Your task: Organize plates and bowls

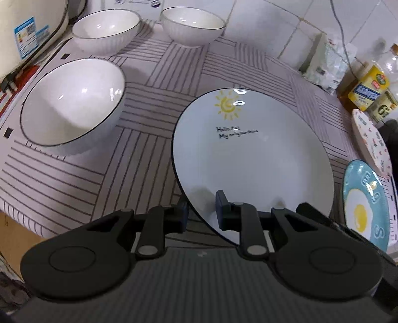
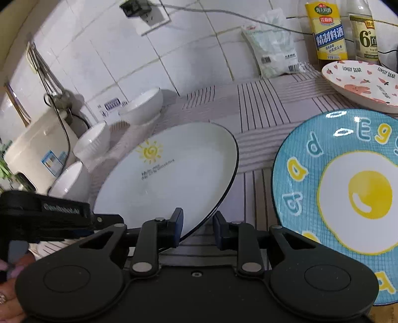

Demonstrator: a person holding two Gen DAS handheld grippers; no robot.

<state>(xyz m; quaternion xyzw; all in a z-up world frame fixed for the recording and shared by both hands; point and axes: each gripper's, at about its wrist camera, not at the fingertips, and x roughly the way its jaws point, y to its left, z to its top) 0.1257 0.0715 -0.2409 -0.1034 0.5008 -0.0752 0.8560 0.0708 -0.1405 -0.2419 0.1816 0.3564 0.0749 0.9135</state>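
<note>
Three bowls [image 1: 72,104] left — bottles [image 1: 368,84] right

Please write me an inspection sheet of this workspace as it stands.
Surface: striped cloth covers the counter.
Job's things: sun plate, near edge tilted up; three white bowls upright, apart; egg plate and bear plate lying flat.
Clutter: two bottles, plastic bag, rice cooker.
Grippers: left gripper straddles the sun plate's rim; right gripper straddles its rim from the other side; contact unclear.
Cables: one from the wall socket, one at the cooker.
Surroundings: white tiled wall.
</note>
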